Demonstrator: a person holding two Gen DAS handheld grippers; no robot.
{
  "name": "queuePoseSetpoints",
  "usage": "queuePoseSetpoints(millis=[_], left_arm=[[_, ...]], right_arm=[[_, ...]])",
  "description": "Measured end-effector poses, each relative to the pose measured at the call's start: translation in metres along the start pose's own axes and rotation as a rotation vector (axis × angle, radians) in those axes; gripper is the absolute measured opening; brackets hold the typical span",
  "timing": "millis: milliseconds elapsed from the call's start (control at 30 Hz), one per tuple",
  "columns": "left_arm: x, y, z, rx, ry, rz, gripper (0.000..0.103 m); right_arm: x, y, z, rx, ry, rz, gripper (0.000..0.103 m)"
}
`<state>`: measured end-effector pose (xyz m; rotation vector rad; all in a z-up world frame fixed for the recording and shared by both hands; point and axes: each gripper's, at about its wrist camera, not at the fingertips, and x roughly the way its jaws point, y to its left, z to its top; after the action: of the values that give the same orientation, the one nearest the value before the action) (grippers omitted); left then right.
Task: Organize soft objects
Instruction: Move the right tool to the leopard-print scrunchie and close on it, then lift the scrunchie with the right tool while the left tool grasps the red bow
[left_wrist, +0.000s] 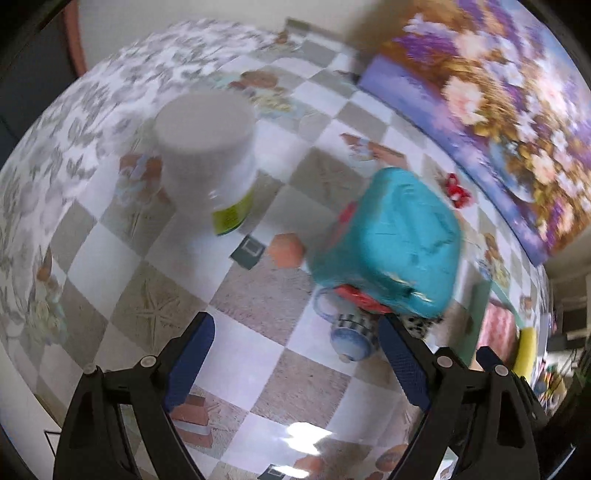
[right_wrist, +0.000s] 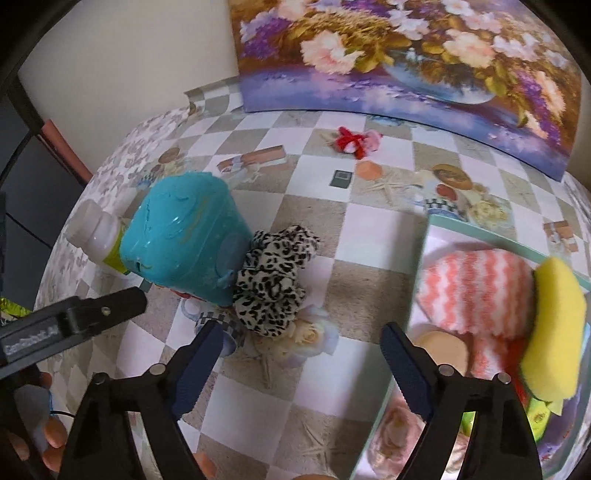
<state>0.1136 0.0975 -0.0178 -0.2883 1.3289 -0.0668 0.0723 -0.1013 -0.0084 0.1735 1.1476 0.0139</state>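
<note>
A leopard-print scrunchie (right_wrist: 271, 275) lies on the checkered tablecloth just ahead of my open, empty right gripper (right_wrist: 301, 341), against a teal plastic container (right_wrist: 184, 236). A small red and pink bow item (right_wrist: 354, 142) lies farther back near the painting. A mint-rimmed tray (right_wrist: 424, 254) at the right holds a coral-striped cloth (right_wrist: 476, 288), a yellow sponge (right_wrist: 554, 328) and a beige puff (right_wrist: 443, 349). My left gripper (left_wrist: 295, 341) is open and empty, near the teal container (left_wrist: 391, 240); a bit of the scrunchie (left_wrist: 417, 325) shows under it. The left gripper's arm (right_wrist: 74, 317) shows at the left.
A white bottle with a green label (left_wrist: 207, 147) stands left of the teal container and shows in the right wrist view (right_wrist: 98, 236). A flower painting (right_wrist: 406, 55) leans against the wall at the table's back. The bow (left_wrist: 458, 190) and tray (left_wrist: 495, 321) show in the left wrist view.
</note>
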Motion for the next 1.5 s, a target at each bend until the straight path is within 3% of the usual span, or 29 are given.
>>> queuePoseSetpoints(millis=[267, 500, 967, 1500], left_arm=[[0.028, 0.013, 0.0, -0.082, 0.07, -0.002, 0.09], [0.034, 0.017, 0.003, -0.124, 0.087, -0.034, 0.09], [0.038, 0.014, 0.006, -0.145, 0.089, -0.025, 0.09], [0.018, 0.002, 0.0, -0.131, 0.036, 0.026, 0.09]], right_arm=[[0.027, 0.015, 0.009, -0.035, 0.047, 0.007, 0.078], [0.046, 0.016, 0.011, -0.022, 0.08, 0.027, 0.049], [0.052, 0.016, 0.003, 0.016, 0.06, 0.018, 0.023], [-0.002, -0.016, 0.005, 0.079, -0.021, 0.04, 0.021]])
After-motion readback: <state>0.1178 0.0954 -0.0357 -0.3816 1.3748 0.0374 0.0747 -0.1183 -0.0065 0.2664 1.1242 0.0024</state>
